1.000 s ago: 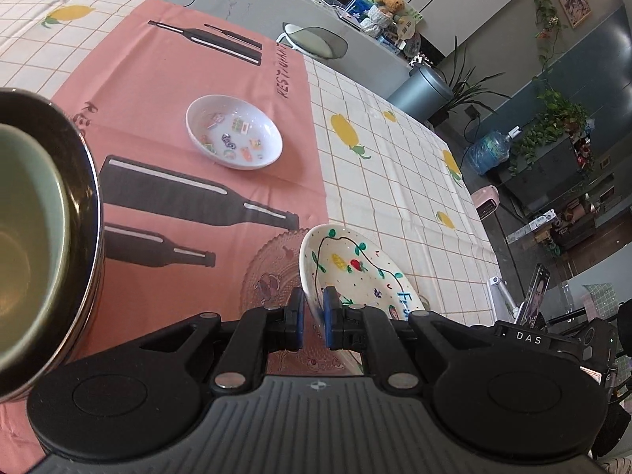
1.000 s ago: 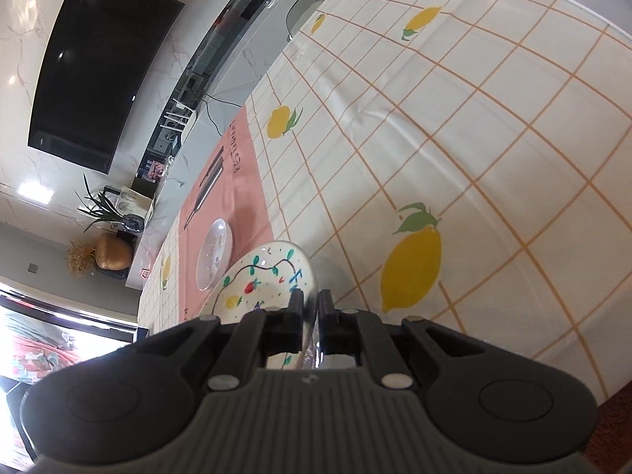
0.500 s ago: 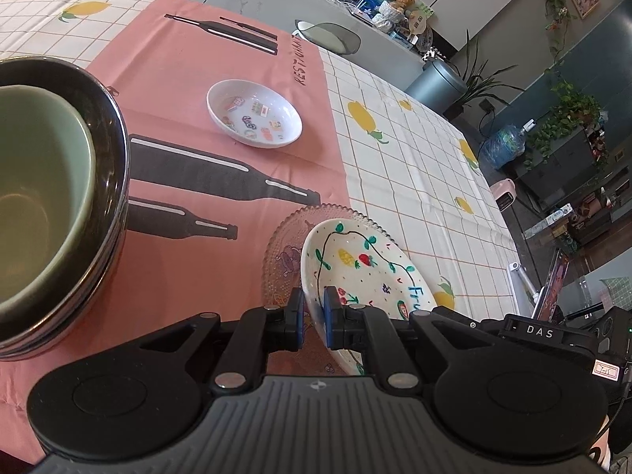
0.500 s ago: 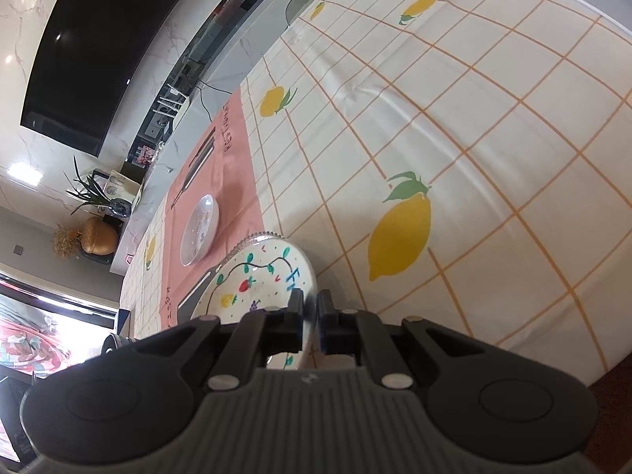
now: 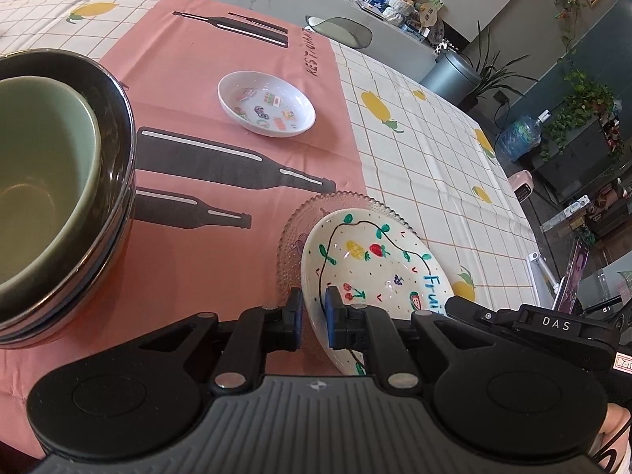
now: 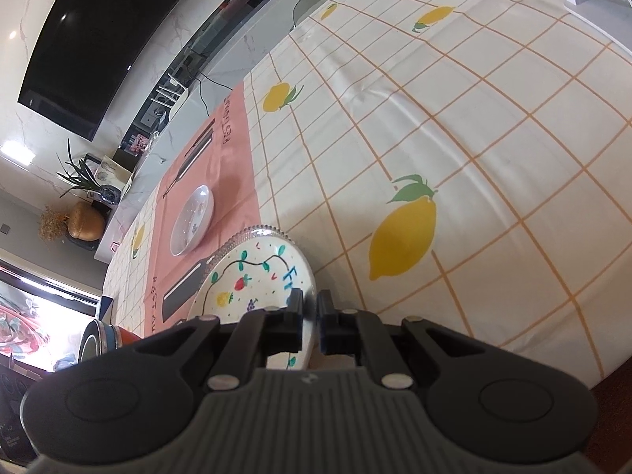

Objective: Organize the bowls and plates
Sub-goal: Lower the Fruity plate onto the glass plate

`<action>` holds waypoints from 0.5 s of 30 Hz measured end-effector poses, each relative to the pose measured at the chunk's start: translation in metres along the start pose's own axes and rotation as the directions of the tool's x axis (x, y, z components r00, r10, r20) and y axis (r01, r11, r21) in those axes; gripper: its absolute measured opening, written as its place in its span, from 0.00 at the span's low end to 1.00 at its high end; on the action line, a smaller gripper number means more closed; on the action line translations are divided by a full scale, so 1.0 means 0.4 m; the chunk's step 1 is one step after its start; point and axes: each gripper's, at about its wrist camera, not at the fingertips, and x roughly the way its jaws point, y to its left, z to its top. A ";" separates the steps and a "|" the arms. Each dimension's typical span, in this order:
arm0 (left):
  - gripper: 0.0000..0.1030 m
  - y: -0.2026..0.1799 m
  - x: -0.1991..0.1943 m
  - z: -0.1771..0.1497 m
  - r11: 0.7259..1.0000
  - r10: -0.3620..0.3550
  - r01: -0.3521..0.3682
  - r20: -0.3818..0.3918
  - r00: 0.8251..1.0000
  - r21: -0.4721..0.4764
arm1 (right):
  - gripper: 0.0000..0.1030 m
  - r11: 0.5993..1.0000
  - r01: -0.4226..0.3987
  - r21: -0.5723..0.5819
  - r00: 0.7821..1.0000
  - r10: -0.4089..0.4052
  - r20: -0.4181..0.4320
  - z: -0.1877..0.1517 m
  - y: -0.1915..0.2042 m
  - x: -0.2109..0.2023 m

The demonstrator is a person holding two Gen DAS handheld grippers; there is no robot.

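We are seeing the painted fruit plate (image 5: 371,260) sitting tilted over a clear glass plate (image 5: 300,213) on the counter (image 5: 434,166) — its near rim is lying between the left claw (image 5: 314,308) pads, which are pinching it. The right claw (image 6: 310,308) is gripping the opposite rim, jaws nearly together — the plate is spreading out just ahead of both.

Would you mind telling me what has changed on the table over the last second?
The fruit-painted plate has come down over the clear glass plate, tilted, and more of the glass rim shows. Both claws hold its rim: the left claw and the right claw. The small white dish and the stacked bowls lie as they did on the tablecloth.
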 end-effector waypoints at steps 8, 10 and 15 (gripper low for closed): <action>0.14 -0.029 -0.001 -0.003 0.997 0.045 -0.045 0.011 0.999 0.056 | 0.05 0.998 0.032 -0.046 0.999 -0.031 0.019 -0.008 0.019 0.000; 0.15 -0.038 -0.001 -0.003 0.996 0.060 -0.060 0.008 0.998 0.068 | 0.05 0.997 0.041 -0.059 0.999 -0.040 0.025 -0.009 0.024 0.000; 0.16 -0.059 0.003 -0.001 0.990 0.100 -0.100 0.003 0.995 0.096 | 0.06 0.997 0.047 -0.062 0.999 -0.045 0.030 -0.009 0.026 0.000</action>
